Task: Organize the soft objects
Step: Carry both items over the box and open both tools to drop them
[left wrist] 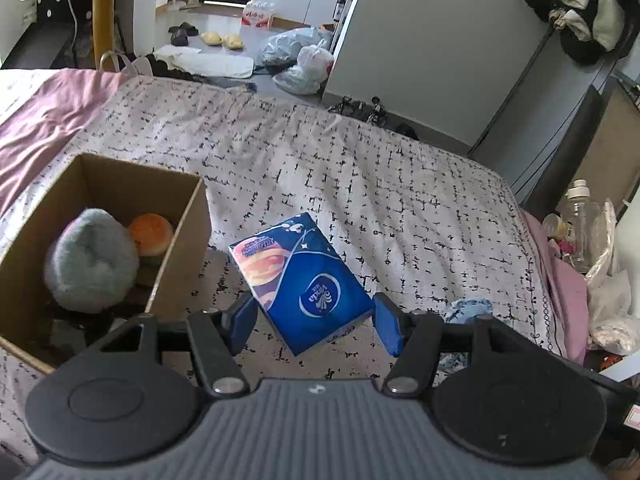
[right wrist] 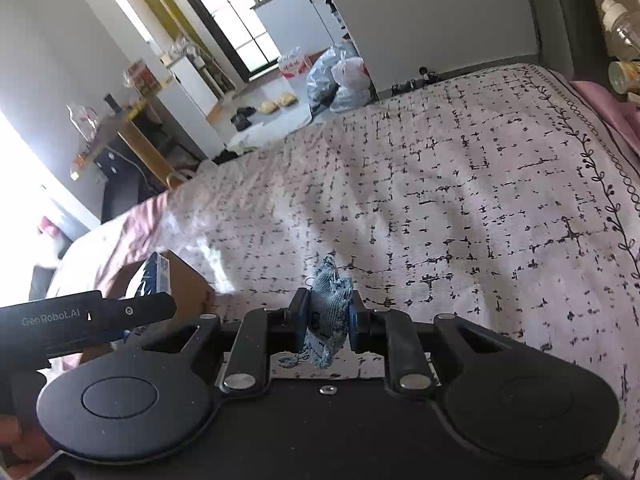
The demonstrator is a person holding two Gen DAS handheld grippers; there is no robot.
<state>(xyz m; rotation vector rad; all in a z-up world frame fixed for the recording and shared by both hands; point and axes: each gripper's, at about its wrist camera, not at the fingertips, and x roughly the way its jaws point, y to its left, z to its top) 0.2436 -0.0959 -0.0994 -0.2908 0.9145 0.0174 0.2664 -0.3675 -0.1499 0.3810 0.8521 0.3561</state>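
The left claw (left wrist: 314, 322) has its blue pads pressed on the sides of a blue Vinda tissue pack (left wrist: 302, 280), gripped at its near end so that the far end tilts out ahead, clear of the bed (left wrist: 400, 184) beneath it. That end-on hold probably suits a soft pack: the pads squeeze its short width, and the length stays free to be steered toward the cardboard box (left wrist: 182, 248) just to its left. The box stands open on the bedspread, with a grey plush toy (left wrist: 90, 262) and an orange bun-like squishy (left wrist: 151, 234) already inside, touching each other, so it looks to be the collecting place.

The right claw (right wrist: 328, 316) is closed tight on a small blue-grey knitted piece (right wrist: 329, 312), pinched across its middle; frayed threads hang below and a tuft sticks up above the pads. It too is off the bed.

The tissue pack is glossy dark blue with a white round logo and a planet picture on its far half; its wrapper looks smooth and uncrushed
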